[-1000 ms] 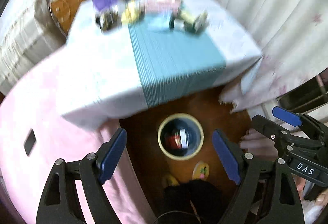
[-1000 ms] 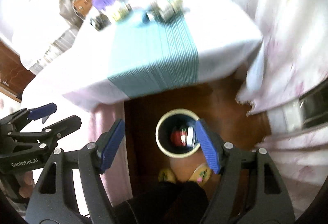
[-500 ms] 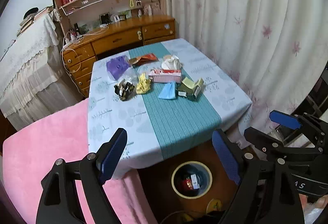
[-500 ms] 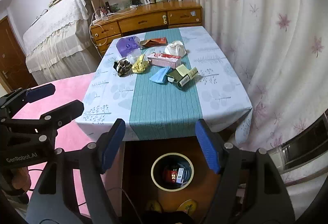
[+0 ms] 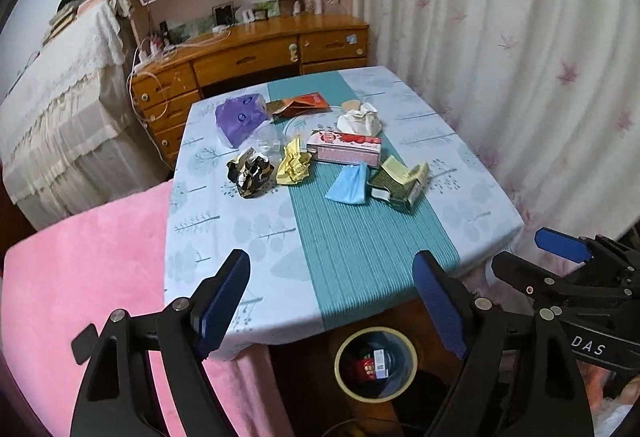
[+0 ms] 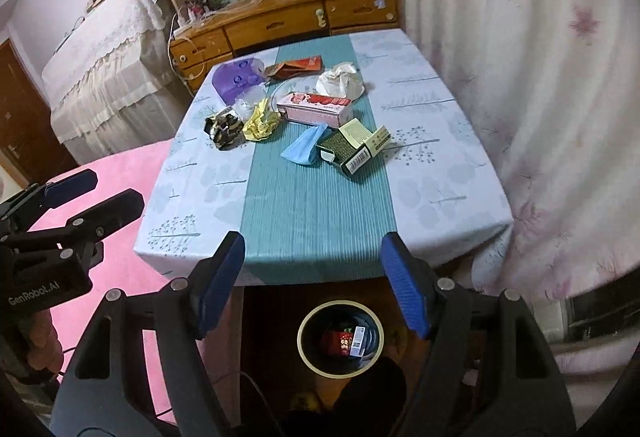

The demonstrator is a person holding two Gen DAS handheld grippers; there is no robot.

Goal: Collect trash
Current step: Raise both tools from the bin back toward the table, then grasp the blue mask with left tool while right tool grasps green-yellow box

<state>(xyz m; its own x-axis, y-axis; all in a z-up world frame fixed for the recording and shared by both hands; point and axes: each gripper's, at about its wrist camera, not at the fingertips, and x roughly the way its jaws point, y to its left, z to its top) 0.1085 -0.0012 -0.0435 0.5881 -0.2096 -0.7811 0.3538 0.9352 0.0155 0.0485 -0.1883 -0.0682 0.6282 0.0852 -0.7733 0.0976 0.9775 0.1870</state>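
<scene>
Trash lies on the far half of the table (image 5: 224,237): a purple pack (image 5: 241,117), an orange wrapper (image 5: 300,105), a white crumpled tissue (image 5: 359,120), a pink box (image 5: 345,148), a yellow wrapper (image 5: 294,165), a black-gold wrapper (image 5: 250,173), a blue mask (image 5: 350,184) and a green carton (image 5: 398,183). A round bin (image 5: 376,363) with trash inside stands on the floor at the table's near edge. My left gripper (image 5: 332,301) and right gripper (image 6: 312,281) are both open and empty, held above the bin, short of the table.
A pink blanket (image 5: 80,277) lies left of the table. White curtains (image 5: 520,57) hang on the right. A wooden desk with drawers (image 5: 248,57) and bookshelves stand behind the table. A cloth-covered piece of furniture (image 5: 60,109) stands at the back left.
Both grippers have tilted up from looking down at the bin to looking across the table. The trash pile now shows sharply and closer. Both stayed open.
</scene>
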